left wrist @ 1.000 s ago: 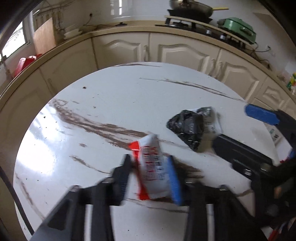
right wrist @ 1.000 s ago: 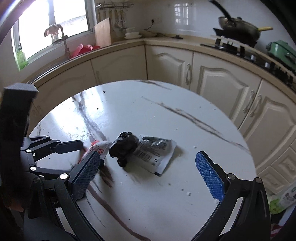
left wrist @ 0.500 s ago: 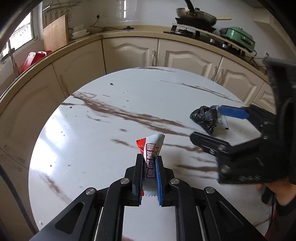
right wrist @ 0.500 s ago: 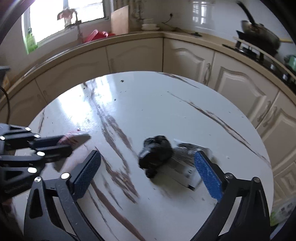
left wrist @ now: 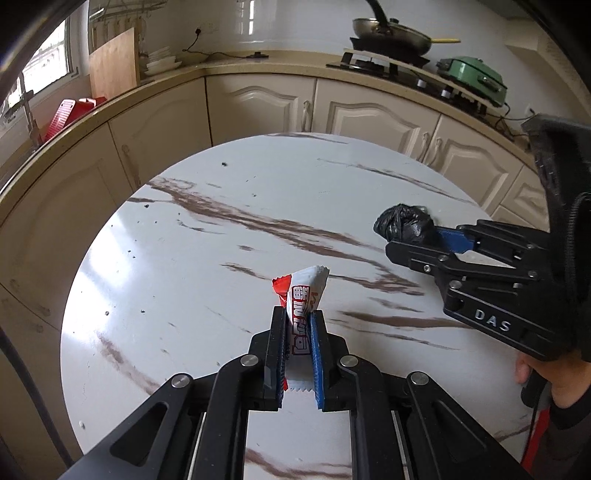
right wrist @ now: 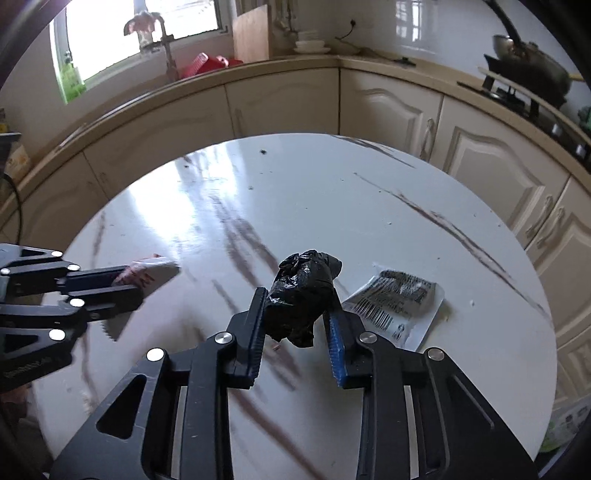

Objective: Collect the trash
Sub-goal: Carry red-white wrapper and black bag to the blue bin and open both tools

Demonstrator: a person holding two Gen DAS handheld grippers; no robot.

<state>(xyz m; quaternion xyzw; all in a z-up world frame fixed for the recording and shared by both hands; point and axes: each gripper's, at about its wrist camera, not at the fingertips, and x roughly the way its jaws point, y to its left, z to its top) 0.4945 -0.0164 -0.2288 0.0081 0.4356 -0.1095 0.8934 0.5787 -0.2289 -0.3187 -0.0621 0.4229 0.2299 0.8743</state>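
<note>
**A:** What is the surface looking like?

**B:** A round white table (left wrist: 207,236) with brown marble veining is filling both views, and window light is glaring off it on the left of the right wrist view. Dark crumbs (left wrist: 223,164) are dotting its far part. Cream cabinets (left wrist: 258,107) are curving behind it under a beige countertop.

**A:** And along that counter?

**B:** A wooden cutting board (left wrist: 113,61) is leaning against the wall, a red rack (left wrist: 72,110) is sitting near the window, a pan (left wrist: 391,35) is resting on the stove, and a green appliance (left wrist: 471,79) is sitting beside it.

**A:** What are the grippers doing?

**B:** The left gripper (left wrist: 298,325) is clenching a red and white wrapper (left wrist: 304,291), which is sticking up between the fingers. The right gripper (right wrist: 297,317) is squeezing a crumpled black bag (right wrist: 301,295); from the left wrist view the bag is showing just past its tip.

**A:** Is either piece touching the table?

**B:** I cannot tell.

**A:** Anything else nearby?

**B:** A flat clear packet with a barcode (right wrist: 399,308) is lying on the table just right of the black bag, partly hidden behind the right gripper's blue finger (right wrist: 338,343). In the left wrist view the right gripper's body is blocking that part of the table.
</note>
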